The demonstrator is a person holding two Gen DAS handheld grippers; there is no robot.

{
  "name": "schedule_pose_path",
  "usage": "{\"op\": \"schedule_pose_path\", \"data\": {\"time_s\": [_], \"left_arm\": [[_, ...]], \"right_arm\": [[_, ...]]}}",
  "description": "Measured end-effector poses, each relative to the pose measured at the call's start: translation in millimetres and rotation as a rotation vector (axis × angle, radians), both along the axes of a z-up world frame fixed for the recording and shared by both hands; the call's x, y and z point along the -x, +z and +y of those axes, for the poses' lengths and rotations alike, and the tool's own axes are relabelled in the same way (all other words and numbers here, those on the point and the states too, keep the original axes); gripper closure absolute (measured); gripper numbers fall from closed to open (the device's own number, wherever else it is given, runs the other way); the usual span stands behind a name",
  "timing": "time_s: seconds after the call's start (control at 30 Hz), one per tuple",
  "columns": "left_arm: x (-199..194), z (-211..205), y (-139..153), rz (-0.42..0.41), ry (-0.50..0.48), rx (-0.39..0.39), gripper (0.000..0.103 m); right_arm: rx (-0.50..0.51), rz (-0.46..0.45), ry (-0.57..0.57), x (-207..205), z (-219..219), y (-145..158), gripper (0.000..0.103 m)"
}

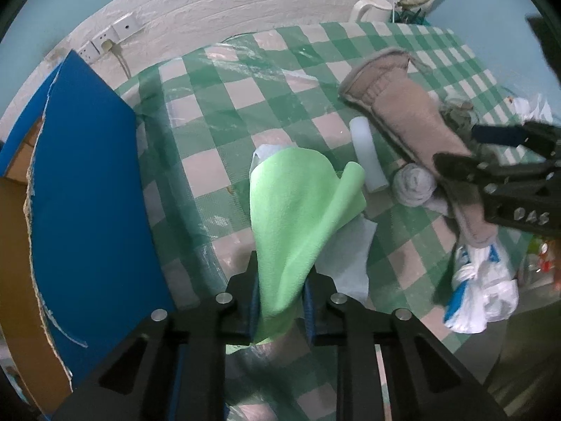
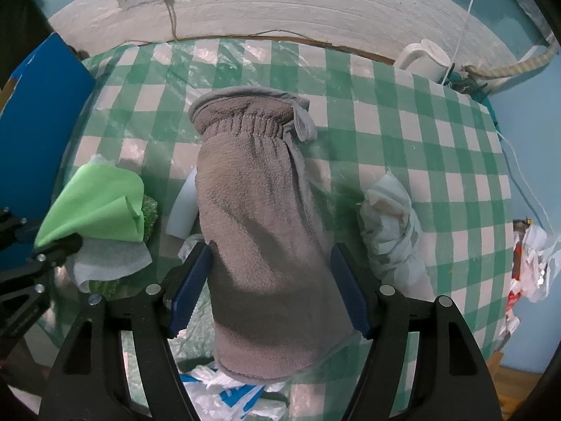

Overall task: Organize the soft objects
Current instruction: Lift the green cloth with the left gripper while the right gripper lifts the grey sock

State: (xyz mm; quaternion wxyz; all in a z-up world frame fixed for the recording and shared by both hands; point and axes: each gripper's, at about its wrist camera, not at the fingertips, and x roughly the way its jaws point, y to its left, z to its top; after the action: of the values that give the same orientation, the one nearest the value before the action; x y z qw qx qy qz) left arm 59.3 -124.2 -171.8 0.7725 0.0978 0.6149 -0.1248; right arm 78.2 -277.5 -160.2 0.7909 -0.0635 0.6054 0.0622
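Grey mitt (image 2: 259, 210) lengthwise, cuff toward wall (image 2: 280, 10)

Far across the checkered surface (image 2: 403, 112) lies open room. Near, a grey mitt (image 2: 259, 210), green cloth (image 1: 294, 210), plastic bags (image 1: 484, 291) and left blue board (image 1: 87, 193) crowd passage.

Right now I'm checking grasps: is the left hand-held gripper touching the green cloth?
Touching. The left wrist view shows the green cloth pinched between the left hand-held gripper fingers.
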Motion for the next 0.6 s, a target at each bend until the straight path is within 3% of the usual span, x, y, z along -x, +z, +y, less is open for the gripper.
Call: {"op": "schedule_pose_path", "data": {"time_s": [0.27, 0.4, 0.47, 0.5, 0.57, 0.6], "left_arm": [[1, 4, 13, -0.009, 0.020, 0.045, 0.090], [0, 10, 17, 0.017, 0.033, 0.087, 0.090], [0, 9, 18, 0.012, 0.030, 0.088, 0.090], [1, 8, 19, 0.011, 0.024, 0.088, 0.088], [1, 7, 18, 0.025, 0.017, 0.090, 0.075], [1, 7, 18, 0.040, 0.016, 0.092, 0.063]], "right_arm": [[0.022, 0.037, 0.035, -1, 4, -15, 0.035], [-0.023, 0.035, 0.034, 1, 2, -11, 0.069], [-0.015, 0.024, 0.025, 1, 1, -7, 0.074], [-0.021, 0.021, 0.021, 0, 0, -4, 0.076], [-0.038, 0.017, 0.006, 0, -3, 0, 0.078], [-0.046, 0.014, -0.002, 1, -4, 2, 0.078]]}}
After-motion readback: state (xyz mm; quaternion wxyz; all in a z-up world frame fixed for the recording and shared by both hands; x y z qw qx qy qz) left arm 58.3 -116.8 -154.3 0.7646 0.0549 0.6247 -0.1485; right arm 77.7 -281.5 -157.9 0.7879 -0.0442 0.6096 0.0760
